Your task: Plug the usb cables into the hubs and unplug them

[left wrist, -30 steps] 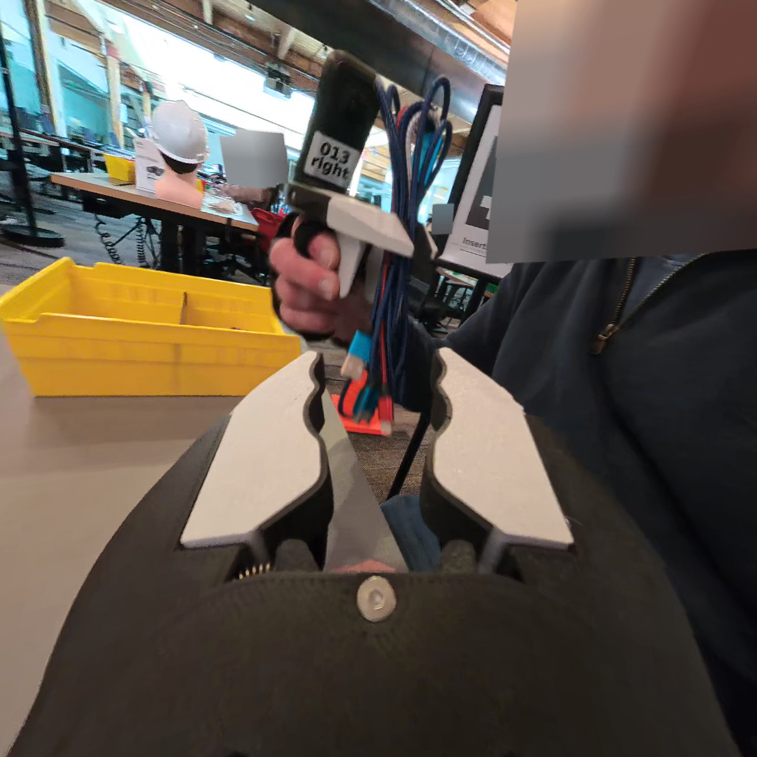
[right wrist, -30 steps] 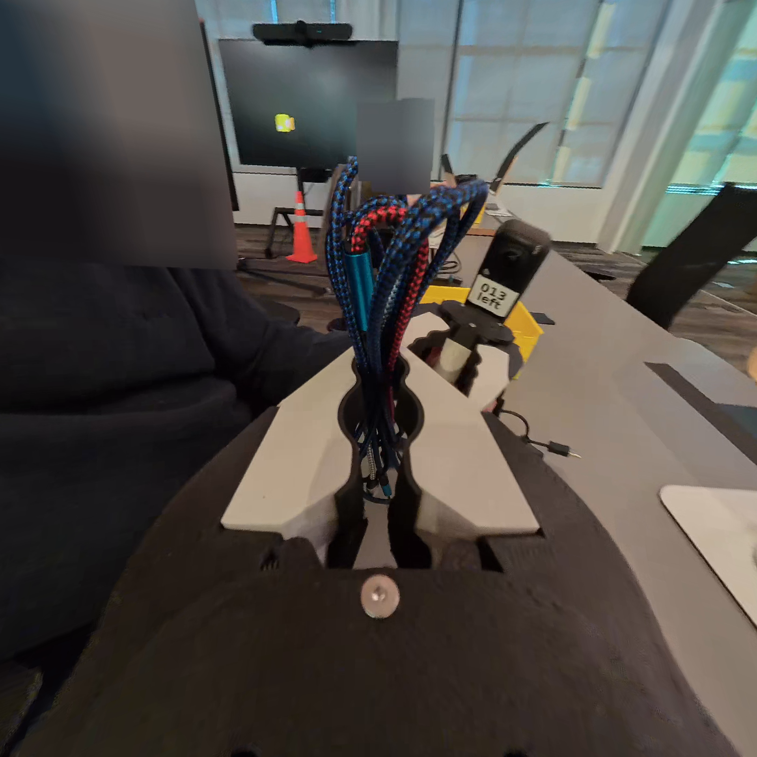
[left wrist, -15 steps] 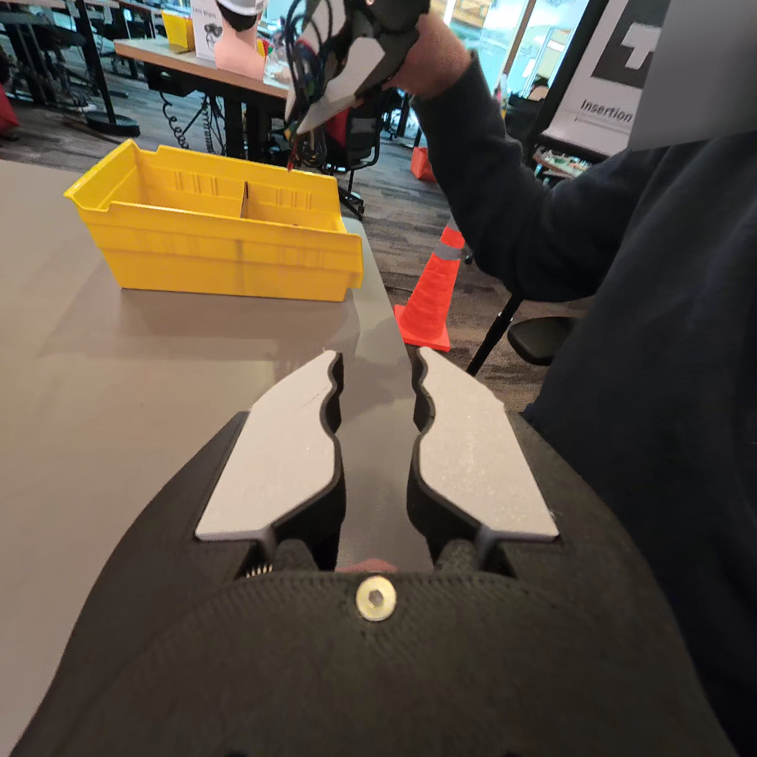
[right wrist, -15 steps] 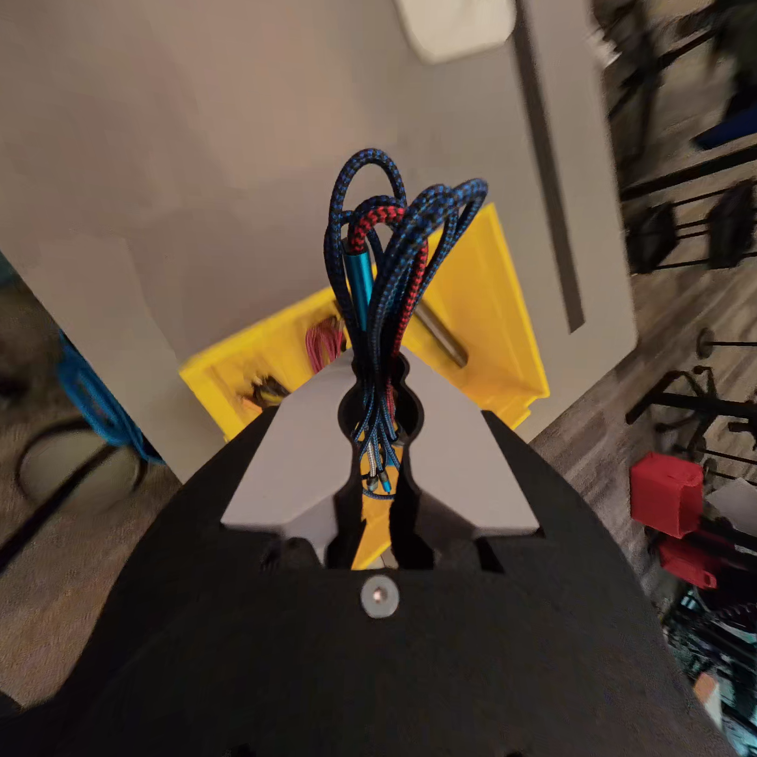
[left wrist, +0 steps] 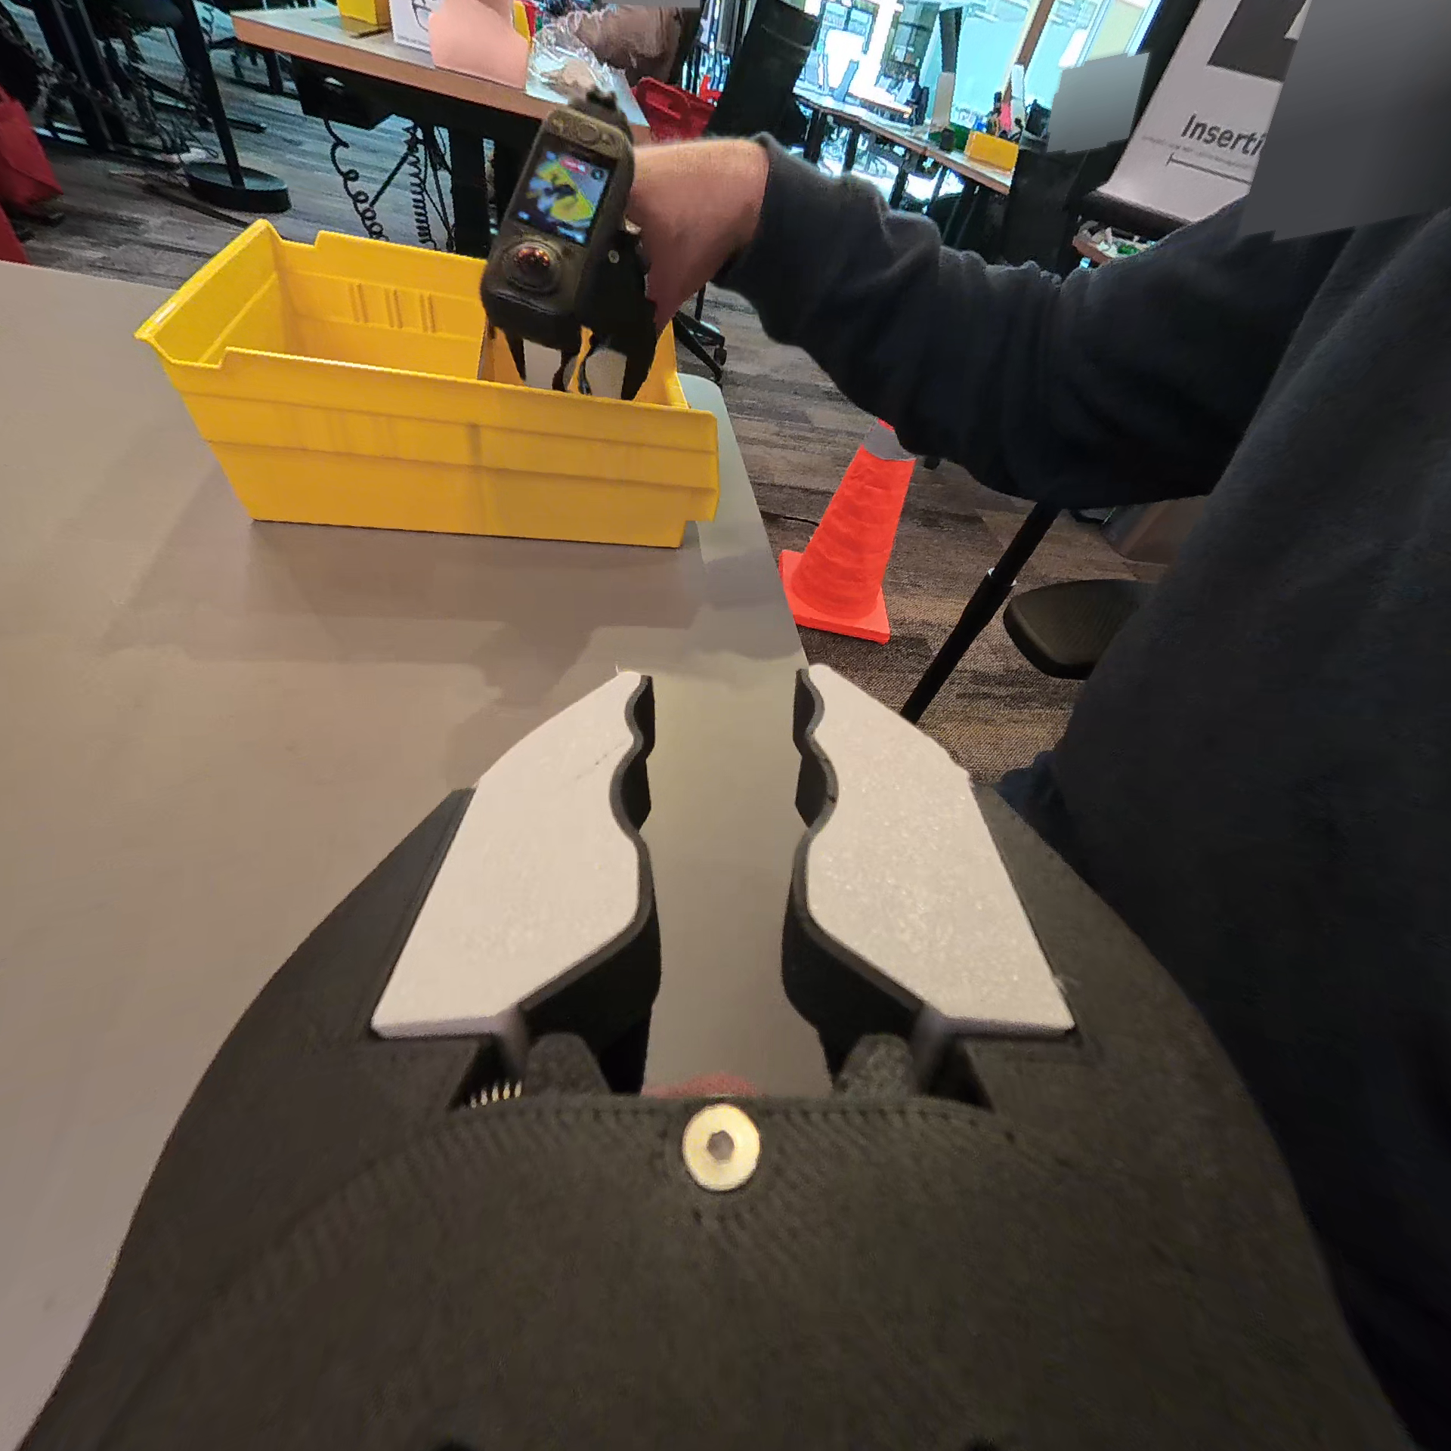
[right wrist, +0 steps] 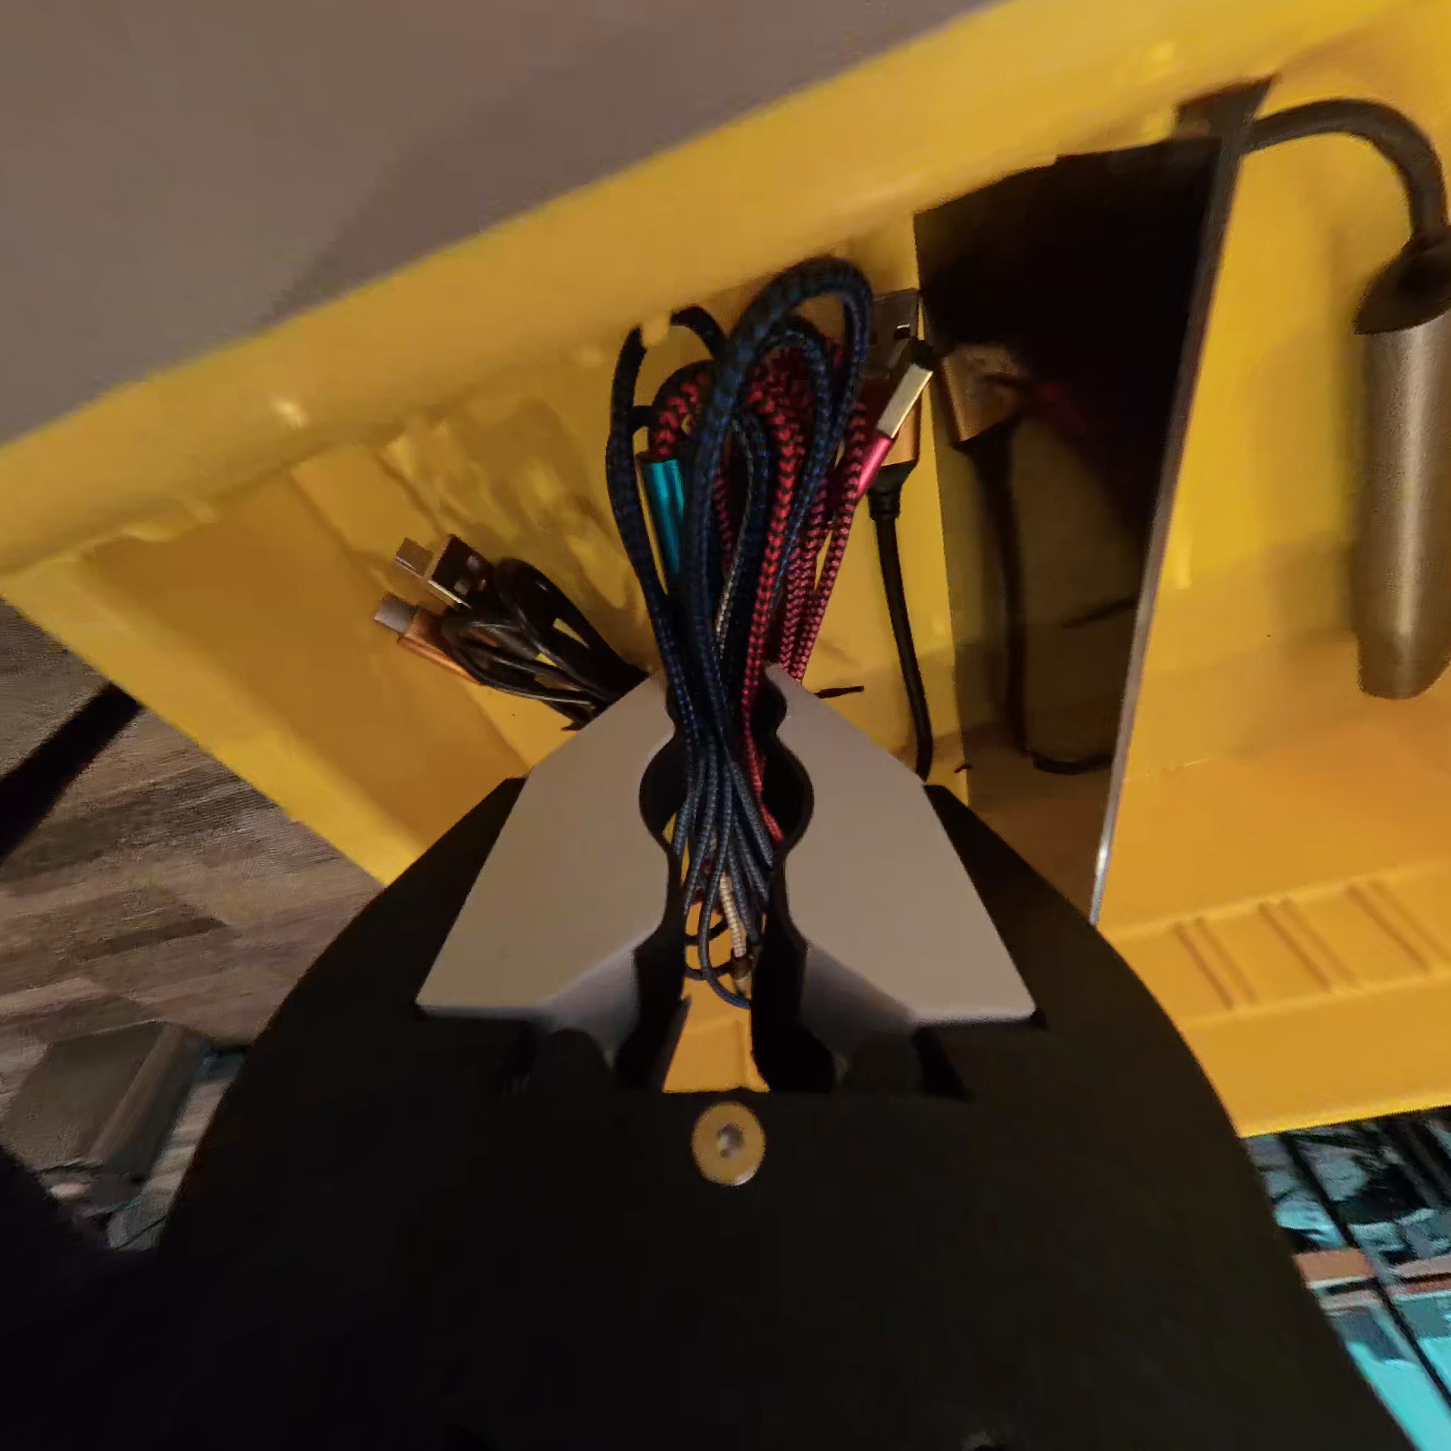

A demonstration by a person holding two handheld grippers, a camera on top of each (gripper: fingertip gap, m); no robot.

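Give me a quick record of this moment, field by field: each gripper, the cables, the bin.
left gripper: open, empty, above the grey table
right gripper: shut on bundle of braided cables, pointing down into the bin
bundle colours: blue and red
yellow bin: on the table, divided; black cables lie inside
orange cone: on the floor

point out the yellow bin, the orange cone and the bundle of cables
yellow bin (left wrist: 440, 463), left wrist view, on its front wall
orange cone (left wrist: 852, 542), left wrist view, mid body
bundle of cables (right wrist: 730, 550), right wrist view, on the braided loops
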